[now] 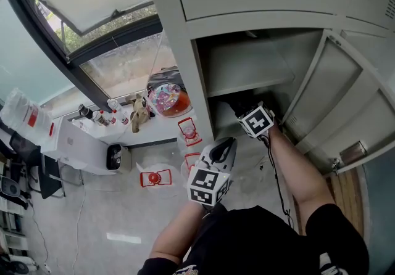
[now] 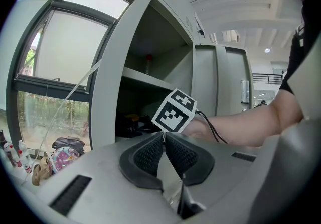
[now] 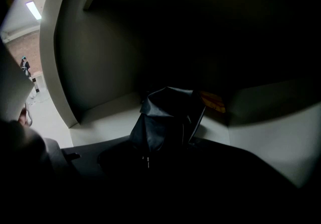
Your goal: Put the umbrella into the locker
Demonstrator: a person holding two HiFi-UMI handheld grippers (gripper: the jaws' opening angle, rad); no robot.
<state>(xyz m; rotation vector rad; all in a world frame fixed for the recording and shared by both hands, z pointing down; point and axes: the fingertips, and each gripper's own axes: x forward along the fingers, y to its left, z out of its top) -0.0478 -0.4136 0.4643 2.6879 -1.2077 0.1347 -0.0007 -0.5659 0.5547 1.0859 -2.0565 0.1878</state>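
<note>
Shows the folded black umbrella (image 3: 168,117) down on the pale floor of the open locker (image 3: 85,67), beneath its shelf (image 1: 247,79). Puts its near end between the jaws of the right gripper (image 1: 254,118) (too dark there to tell pressing pads from slack ones). Shows an orange scrap (image 3: 213,101) just behind the umbrella. Holds the left gripper (image 2: 163,140) outside the doorway, pads closed tip to tip on nothing.
</note>
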